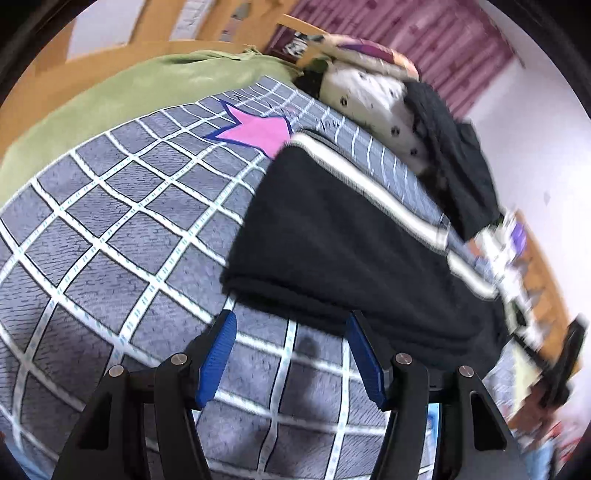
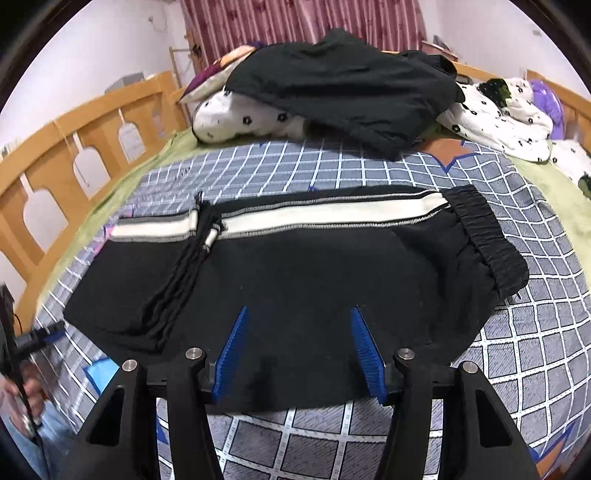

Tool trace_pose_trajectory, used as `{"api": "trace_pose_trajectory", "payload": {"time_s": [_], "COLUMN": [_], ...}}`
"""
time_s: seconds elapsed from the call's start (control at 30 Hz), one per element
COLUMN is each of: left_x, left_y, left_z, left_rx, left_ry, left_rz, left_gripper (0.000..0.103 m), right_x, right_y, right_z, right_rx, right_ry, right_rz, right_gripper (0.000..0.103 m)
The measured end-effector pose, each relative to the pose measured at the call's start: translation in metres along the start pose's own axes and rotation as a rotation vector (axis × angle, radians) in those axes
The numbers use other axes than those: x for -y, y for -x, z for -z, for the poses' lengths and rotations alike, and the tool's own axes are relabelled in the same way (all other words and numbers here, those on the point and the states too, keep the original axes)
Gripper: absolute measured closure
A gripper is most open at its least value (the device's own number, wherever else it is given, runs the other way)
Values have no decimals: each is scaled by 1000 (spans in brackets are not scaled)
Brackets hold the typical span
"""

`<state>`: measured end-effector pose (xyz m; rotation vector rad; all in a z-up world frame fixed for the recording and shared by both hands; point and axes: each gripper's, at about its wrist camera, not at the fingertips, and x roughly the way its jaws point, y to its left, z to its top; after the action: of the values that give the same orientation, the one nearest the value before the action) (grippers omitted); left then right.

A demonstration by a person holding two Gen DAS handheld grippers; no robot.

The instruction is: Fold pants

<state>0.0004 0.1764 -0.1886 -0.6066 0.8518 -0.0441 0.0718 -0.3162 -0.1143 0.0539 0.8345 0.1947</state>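
The pants point(image 2: 295, 266) are black with a white stripe edged in grey along the side. They lie on a grey-blue blanket point(image 1: 110, 229) checked with white lines and bearing a pink star point(image 1: 258, 131) outlined in dark blue. Under it shows a green sheet point(image 1: 92, 99). The pillow point(image 2: 236, 118) is white with small black flowers, another garment point(image 2: 343, 88) black, perhaps very dark green. The curtain point(image 2: 295, 22) is maroon-striped, the bed frame point(image 2: 55, 155) orange-brown. Both tongs carry blue ribbed pads point(image 2: 232, 354).

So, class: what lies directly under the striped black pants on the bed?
The pants lie flat on a grey checked blanket, which shows all around them. A pink star on the blanket runs partly beneath one end. Whatever else they cover is hidden.
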Motion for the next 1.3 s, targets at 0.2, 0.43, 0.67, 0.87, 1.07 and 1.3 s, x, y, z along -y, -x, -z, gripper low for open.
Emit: {"api": "trace_pose_trajectory", "payload": {"time_s": [0.2, 0.43, 0.67, 0.87, 1.07, 1.3], "left_x": [-15, 7, 8, 23, 63, 61], "left_y": [-18, -33, -30, -21, 3, 10], "left_z": [-14, -21, -20, -15, 2, -13], "left_rx": [13, 18, 30, 13, 76, 110], "left_ry": [89, 35, 18, -79, -335, -292], "left_rz": [39, -97, -151, -224, -291, -323], "left_gripper": [43, 48, 55, 55, 47, 46], "right_x": [-10, 3, 35, 34, 52, -15], "right_y": [-2, -17, -67, -44, -15, -23], "right_z": [4, 2, 31, 38, 31, 14], "right_rx": [27, -16, -252, -169, -47, -41], "right_ry": [63, 38, 10, 97, -15, -1], "right_rz": [37, 82, 135, 117, 77, -181], "right_gripper": [47, 47, 51, 53, 53, 64]}}
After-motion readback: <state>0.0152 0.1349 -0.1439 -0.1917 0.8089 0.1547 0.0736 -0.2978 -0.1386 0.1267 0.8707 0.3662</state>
